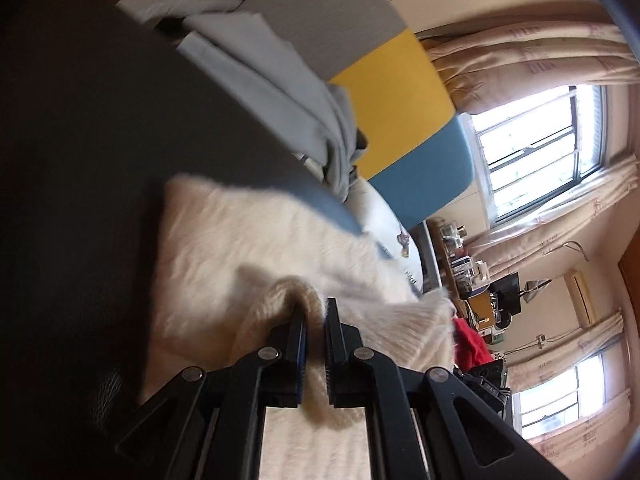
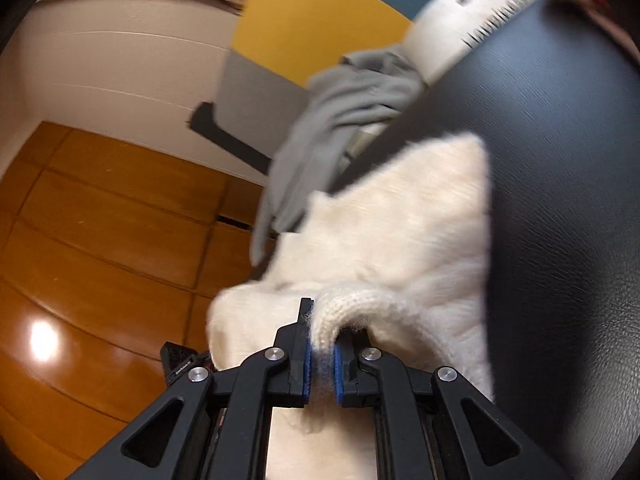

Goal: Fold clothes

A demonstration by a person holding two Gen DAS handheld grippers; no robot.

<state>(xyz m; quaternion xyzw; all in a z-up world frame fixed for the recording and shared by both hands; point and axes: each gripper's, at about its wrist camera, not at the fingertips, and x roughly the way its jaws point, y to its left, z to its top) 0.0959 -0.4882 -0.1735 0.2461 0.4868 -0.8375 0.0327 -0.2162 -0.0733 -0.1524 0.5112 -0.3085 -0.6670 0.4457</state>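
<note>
A fluffy cream knit sweater (image 1: pixel 248 240) lies partly on a black leather surface (image 1: pixel 80 140). My left gripper (image 1: pixel 316 320) is shut on a ribbed fold of it, which bulges up between the two black fingers. In the right wrist view the same sweater (image 2: pixel 400 224) spreads over the black surface (image 2: pixel 560 160) and droops off its edge toward the floor. My right gripper (image 2: pixel 322 334) is shut on another ribbed edge of the sweater, pinched between the blue pads (image 2: pixel 306 364).
A grey garment (image 1: pixel 280 80) (image 2: pixel 344 120) is draped over the far edge of the black surface. Behind it stands a grey, yellow and blue panel (image 1: pixel 400 92). A red cloth (image 1: pixel 472 344) lies to the right. Wooden floor (image 2: pixel 100 240) is at the left.
</note>
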